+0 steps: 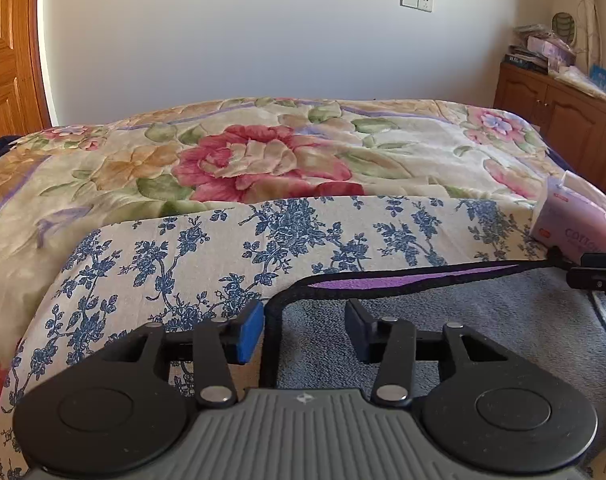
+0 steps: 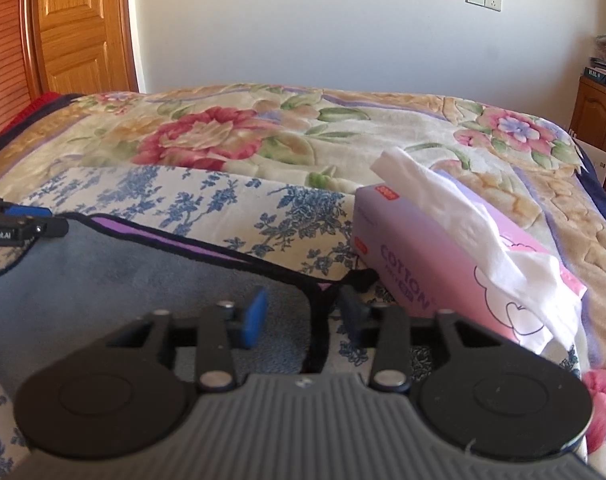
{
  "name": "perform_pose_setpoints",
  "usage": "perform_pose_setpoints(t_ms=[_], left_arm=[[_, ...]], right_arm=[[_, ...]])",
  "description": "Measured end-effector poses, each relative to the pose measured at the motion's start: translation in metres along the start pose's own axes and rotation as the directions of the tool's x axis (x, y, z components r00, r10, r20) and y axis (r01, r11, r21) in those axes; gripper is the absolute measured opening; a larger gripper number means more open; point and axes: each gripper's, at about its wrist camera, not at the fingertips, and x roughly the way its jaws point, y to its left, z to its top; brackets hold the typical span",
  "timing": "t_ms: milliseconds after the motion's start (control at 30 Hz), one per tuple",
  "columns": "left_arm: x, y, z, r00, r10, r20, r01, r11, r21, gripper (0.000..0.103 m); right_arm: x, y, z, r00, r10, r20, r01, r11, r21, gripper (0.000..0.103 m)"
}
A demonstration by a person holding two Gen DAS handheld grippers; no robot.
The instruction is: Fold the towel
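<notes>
- Most of what we saw was the bed's plush floral blanket (image 1: 263, 152), with a cream cloth printed in blue flowers (image 1: 207, 248) spread on top.
- On that cloth lay the grey terry towel with black piping and a purple underside (image 1: 483, 320), its far edge turned up.
- We found a pink cotton tissue box (image 2: 443, 264) just beside the towel's right corner.
- Our left gripper (image 1: 305, 330) stood wide apart, straddling the towel's left corner and holding nothing.
- Our right gripper (image 2: 303, 312) was likewise open astride the right corner.
</notes>
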Motion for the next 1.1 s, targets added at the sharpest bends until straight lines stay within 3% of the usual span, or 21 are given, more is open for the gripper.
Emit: perform_pose_setpoints(t_ms=[100, 233, 433, 1100], left_arm=[[-0.012, -0.005, 0.003, 1.000, -0.004, 0.000, 0.004, 1.000, 0.010, 0.068], [-0.035, -0.011, 0.007, 1.000, 0.001, -0.002, 0.000, 1.000, 0.027, 0.077], [-0.077, -0.014, 0.016, 1.000, -0.019, 0.010, 0.019, 1.000, -0.011, 0.083], [-0.205, -0.034, 0.020, 0.995, -0.013, 0.095, 0.010, 0.999, 0.032, 0.090]], right_arm=[[-0.011, 0.005, 0.002, 1.000, 0.008, 0.002, -0.008, 1.000, 0.001, 0.044], [-0.031, 0.013, 0.003, 1.000, 0.013, 0.010, -0.013, 1.000, 0.009, 0.044], [-0.066, 0.024, 0.002, 1.000, 0.021, 0.020, -0.021, 0.999, 0.026, 0.047], [-0.179, 0.062, 0.013, 0.994, 0.027, 0.109, -0.029, 0.999, 0.017, 0.047]])
